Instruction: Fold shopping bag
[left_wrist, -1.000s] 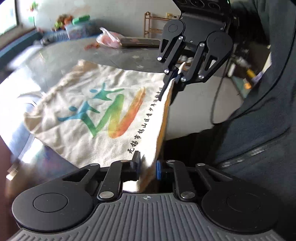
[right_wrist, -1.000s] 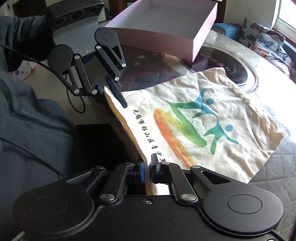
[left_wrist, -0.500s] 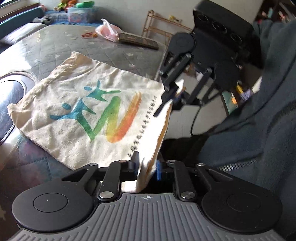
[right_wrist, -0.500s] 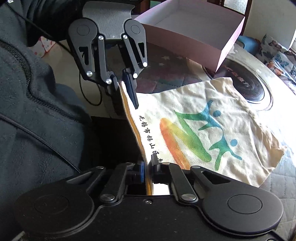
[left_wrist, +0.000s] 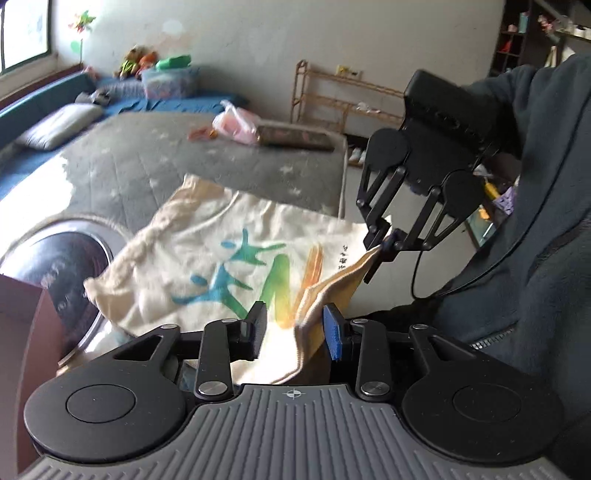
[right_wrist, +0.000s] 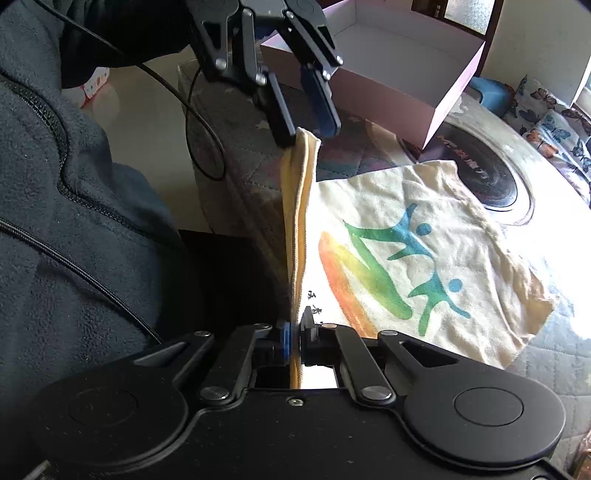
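Canvas bag spread on table, right claw clenched on its hem, left claw released.

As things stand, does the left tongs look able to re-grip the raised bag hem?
Probably yes: the left tongs stand open with the shopping bag's raised hem sagging between their fingers; nothing blocks it. The right tongs hold the other corner.

Matt cream woven cloth shopping bag lies on a grey quilted fabric cover.
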